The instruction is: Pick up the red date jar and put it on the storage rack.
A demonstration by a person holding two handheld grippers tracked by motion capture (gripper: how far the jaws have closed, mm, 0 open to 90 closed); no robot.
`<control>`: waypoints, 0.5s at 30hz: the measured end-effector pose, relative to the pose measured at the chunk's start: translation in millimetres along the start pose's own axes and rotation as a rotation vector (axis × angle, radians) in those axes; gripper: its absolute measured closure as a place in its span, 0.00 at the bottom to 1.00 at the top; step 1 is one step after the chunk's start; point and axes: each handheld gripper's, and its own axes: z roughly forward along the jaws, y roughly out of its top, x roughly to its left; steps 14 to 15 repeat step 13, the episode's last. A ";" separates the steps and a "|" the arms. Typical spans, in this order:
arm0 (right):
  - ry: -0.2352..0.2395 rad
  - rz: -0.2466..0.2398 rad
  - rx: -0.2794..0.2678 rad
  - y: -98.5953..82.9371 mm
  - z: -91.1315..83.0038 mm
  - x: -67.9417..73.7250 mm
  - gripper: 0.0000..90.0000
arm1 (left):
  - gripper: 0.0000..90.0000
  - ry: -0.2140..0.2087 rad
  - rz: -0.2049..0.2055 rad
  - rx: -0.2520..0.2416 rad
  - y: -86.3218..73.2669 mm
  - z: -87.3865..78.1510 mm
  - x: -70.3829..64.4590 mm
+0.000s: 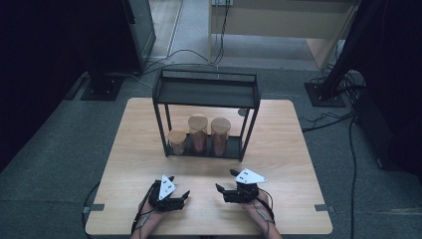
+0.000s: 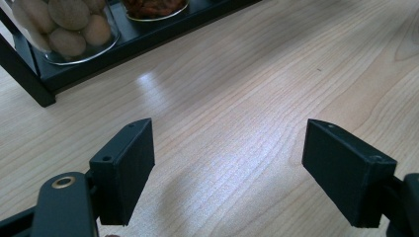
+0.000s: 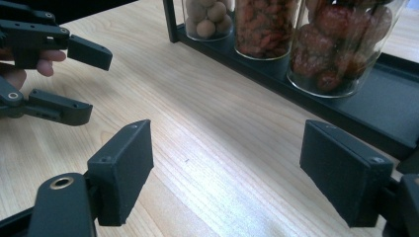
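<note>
Left gripper (image 1: 178, 195): jaws spread wide, nothing between, low over the table (image 1: 278, 149).
Right gripper (image 1: 225, 181): wide apart too, empty.
Jars (image 1: 198, 134): three on the rack's (image 1: 207, 93) bottom shelf, well ahead.

We see a light wooden table (image 1: 278, 149) on grey carpet (image 1: 50, 164), black cables (image 1: 328, 119) trailing across it, dark stands (image 1: 102, 87) and pale wooden furniture (image 1: 278, 17) behind.

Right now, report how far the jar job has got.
Nothing looks done: three jars stand on the rack's bottom shelf, untouched. In hand: nothing; the left gripper and right gripper rest open on the table, short of the rack. Left: reach in, grasp a jar, move it.
</note>
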 end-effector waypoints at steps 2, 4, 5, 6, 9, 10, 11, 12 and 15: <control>0.003 0.001 0.008 -0.6 0.8 0.0 0.22 | 0.22 0.000 0.001 0.000 0.0 0.0 -0.1; 0.004 -0.001 0.012 -1.4 1.9 0.4 0.22 | 0.22 0.000 0.002 0.000 -0.1 0.0 -0.1; 0.003 -0.002 0.012 -1.9 2.5 0.6 0.22 | 0.22 -0.001 0.002 0.000 0.0 0.0 0.0; 0.004 -0.003 0.010 -2.5 3.1 0.5 0.22 | 0.22 -0.001 0.002 0.000 0.0 0.0 0.0; 0.005 0.001 0.013 -2.8 4.1 0.5 0.22 | 0.22 -0.001 0.002 -0.001 -0.2 -0.1 0.1; 0.006 -0.001 0.014 -2.9 4.5 0.3 0.22 | 0.22 -0.001 0.002 -0.001 -0.3 -0.2 0.2; 0.007 -0.005 0.017 -2.9 5.0 0.3 0.22 | 0.22 -0.001 0.002 -0.001 -0.2 -0.2 0.2; 0.009 -0.006 0.019 -2.9 5.4 0.5 0.22 | 0.22 -0.001 0.002 -0.001 -0.2 -0.2 0.3; 0.010 -0.008 0.022 -2.9 5.9 0.4 0.23 | 0.22 -0.002 0.001 -0.001 -0.2 -0.2 0.3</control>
